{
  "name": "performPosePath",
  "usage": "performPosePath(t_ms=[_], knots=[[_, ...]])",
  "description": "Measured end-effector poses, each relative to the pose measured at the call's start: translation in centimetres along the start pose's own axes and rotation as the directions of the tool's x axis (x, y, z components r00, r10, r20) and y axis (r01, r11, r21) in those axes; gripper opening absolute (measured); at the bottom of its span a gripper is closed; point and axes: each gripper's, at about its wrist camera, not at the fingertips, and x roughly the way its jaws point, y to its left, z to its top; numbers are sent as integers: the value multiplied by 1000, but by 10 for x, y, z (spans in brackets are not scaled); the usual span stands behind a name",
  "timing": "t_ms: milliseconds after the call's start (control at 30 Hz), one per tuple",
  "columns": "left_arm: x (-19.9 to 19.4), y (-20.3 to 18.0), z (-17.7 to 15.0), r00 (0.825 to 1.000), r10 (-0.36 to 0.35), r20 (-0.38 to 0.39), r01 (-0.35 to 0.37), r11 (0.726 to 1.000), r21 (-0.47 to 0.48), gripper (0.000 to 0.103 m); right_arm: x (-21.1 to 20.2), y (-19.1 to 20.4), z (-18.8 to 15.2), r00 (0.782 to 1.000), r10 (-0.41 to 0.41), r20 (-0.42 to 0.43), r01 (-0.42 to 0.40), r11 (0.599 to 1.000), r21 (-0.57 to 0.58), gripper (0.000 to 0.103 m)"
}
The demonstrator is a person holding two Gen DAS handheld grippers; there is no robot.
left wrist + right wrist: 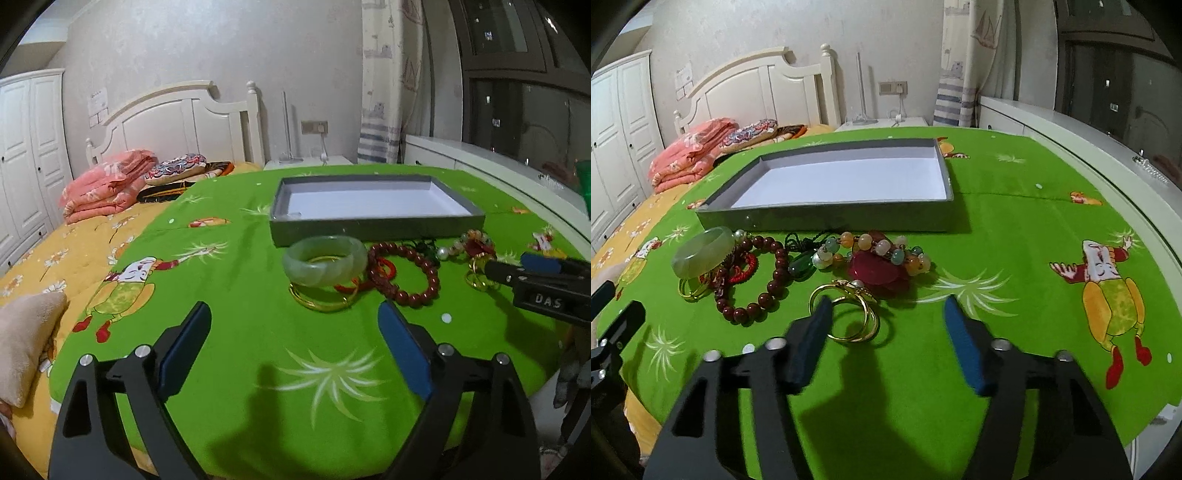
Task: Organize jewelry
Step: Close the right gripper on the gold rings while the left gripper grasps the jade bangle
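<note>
I can read just one marking: "DAS" in pale letters on the black body of the right tongs (pixel 491 271).

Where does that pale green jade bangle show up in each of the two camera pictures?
Left wrist view: the jade bangle sits centre, just before the grey box, leaning on a gold bangle.
Right wrist view: the jade bangle lies far left, near the box's left corner.
Shared landmark: the red bead bracelet right beside it.

Jewelry pile (pixel 798 273) on cloth (pixel 1015 229), just before tray (pixel 827 218)
</note>
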Motion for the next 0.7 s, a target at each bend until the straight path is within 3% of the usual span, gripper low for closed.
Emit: performPosePath(t_ms=[67,267,700], knots=[[1,4,2,1000,-10,-2,10,1000,-12,92,4,2,-1,1000,-2,-14,2,1000,-1,34],[8,3,5,999,-44,-6,44,999,7,94,1,5,-5,1000,-15,26,16,999,-41,9],[36,9,25,996,-69,-51,68,997,-24,94,-32,5,-2,992,16,129,-9,998,-57,9]])
